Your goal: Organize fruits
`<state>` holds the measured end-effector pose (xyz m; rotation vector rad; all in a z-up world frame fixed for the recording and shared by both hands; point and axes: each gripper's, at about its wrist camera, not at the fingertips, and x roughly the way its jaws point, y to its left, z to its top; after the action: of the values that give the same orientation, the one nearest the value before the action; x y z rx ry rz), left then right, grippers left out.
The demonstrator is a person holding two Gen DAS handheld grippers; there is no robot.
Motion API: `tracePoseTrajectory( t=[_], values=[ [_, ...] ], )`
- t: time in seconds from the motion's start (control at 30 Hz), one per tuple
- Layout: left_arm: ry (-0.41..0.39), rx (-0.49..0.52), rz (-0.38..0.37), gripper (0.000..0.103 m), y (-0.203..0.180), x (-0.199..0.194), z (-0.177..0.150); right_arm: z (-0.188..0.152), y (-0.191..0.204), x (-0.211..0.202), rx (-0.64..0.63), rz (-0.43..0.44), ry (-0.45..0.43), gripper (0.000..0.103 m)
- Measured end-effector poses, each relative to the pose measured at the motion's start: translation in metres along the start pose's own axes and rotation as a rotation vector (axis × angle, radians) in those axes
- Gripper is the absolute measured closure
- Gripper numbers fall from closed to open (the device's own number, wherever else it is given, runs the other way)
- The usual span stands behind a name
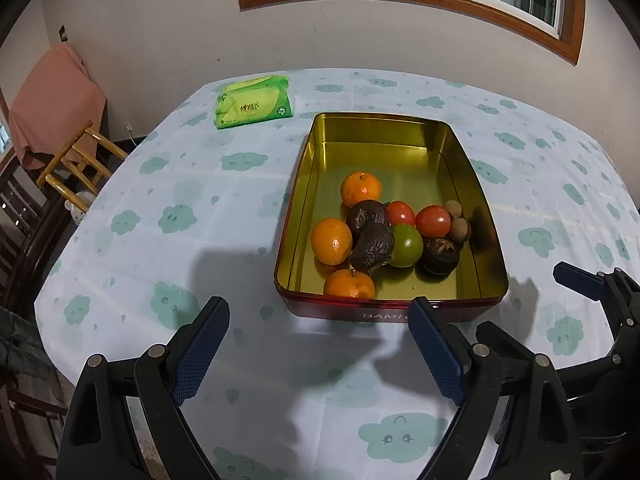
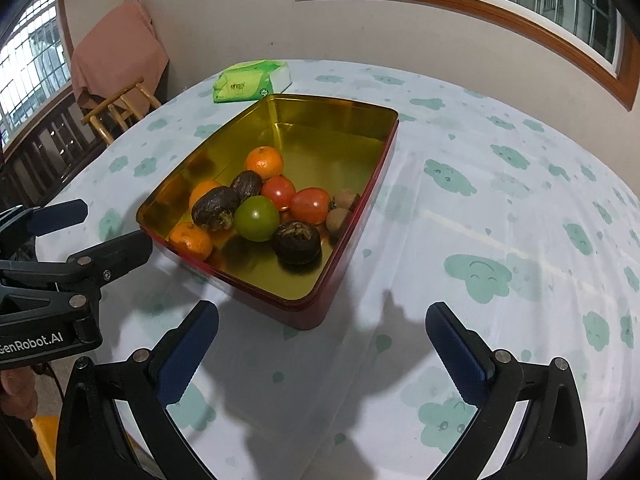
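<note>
A red tin with a gold inside [image 1: 400,132] [image 2: 360,196] stands on the table. In it lie three oranges [image 1: 331,241] [image 2: 264,163], two red tomatoes [image 1: 433,221] [image 2: 310,205], a green tomato [image 1: 406,245] [image 2: 256,218], three dark wrinkled fruits [image 1: 373,246] [image 2: 297,241] and two small brown fruits [image 1: 458,229] [image 2: 338,222]. My left gripper [image 1: 320,312] is open and empty, just in front of the tin's near wall. My right gripper [image 2: 322,316] is open and empty, near the tin's near corner.
A green tissue pack [image 1: 254,101] [image 2: 250,81] lies at the table's far left. A wooden chair with a pink cloth [image 1: 60,120] [image 2: 120,80] stands left of the table. The cloud-print tablecloth [image 1: 180,216] [image 2: 500,220] covers the table.
</note>
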<state>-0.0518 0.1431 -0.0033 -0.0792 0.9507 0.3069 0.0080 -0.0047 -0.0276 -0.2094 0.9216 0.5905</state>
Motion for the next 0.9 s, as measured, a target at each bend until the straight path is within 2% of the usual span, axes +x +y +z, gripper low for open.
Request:
tracePoseTrajectory(
  t=[0.9],
  values=[
    [0.023,0.003,-0.034,0.014,-0.0069,0.0079,-0.0054,-0.0045,-0.0011,0.009,0.011,0.003,0.029,0.0]
  ],
)
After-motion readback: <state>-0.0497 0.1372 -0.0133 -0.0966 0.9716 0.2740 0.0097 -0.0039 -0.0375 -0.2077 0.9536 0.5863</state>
